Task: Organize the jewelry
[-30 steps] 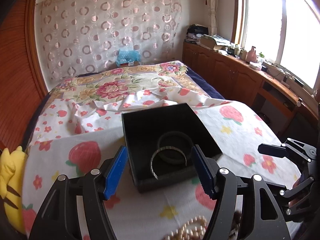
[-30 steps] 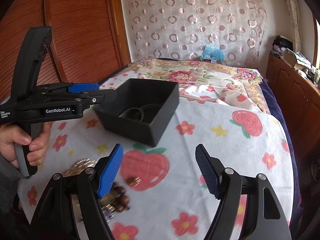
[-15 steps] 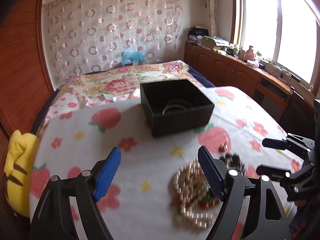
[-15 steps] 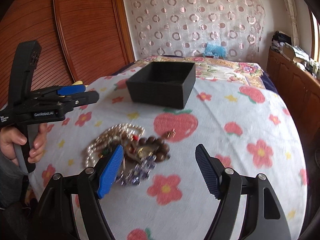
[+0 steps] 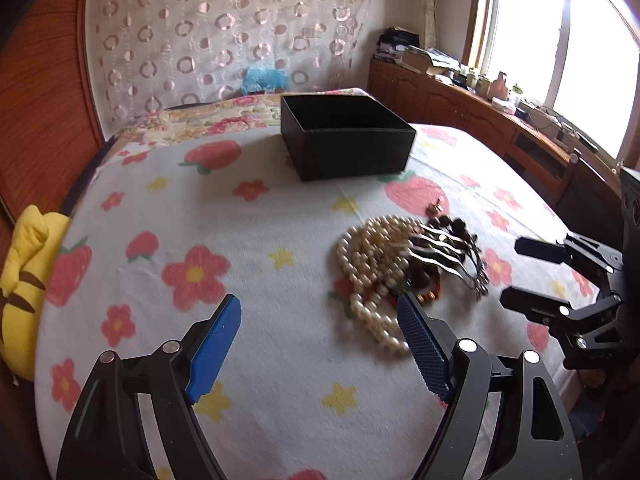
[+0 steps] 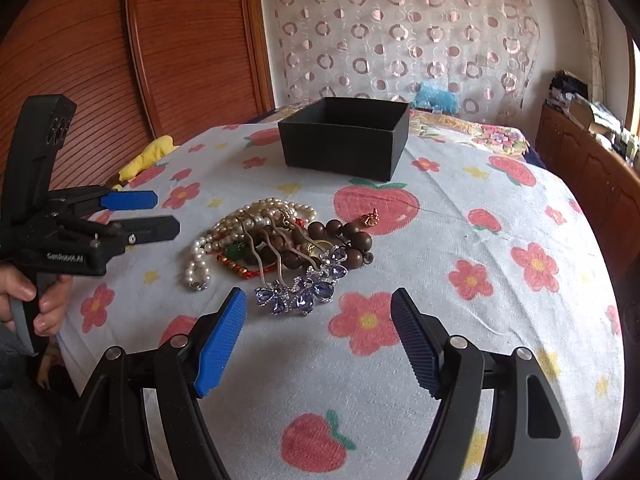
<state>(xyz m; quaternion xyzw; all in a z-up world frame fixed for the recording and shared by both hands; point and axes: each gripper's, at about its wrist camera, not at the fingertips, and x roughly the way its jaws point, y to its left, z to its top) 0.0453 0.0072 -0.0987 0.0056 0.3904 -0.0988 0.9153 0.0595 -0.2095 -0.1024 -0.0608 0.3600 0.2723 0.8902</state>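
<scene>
Resting on the flower-and-strawberry sheet, a tangled jewelry pile lies on the near side of the black box, well apart from it. Within the pile, the pearl necklace sits on the side farther from the window, the brown bead bracelet on the side nearer the box, and the blue crystal hair clips at the edge farthest from the box. A small copper-coloured charm lies alone between the pile and the box. The box stands open-topped; its contents are hidden from both views.

The left gripper hovers with fingers spread wide and holding nothing, the pearls just beyond its right fingertip. The right gripper is likewise released, its fingers apart and bare, the hair clips just ahead between them. A yellow plush toy lies at the sheet's edge, far from the box.
</scene>
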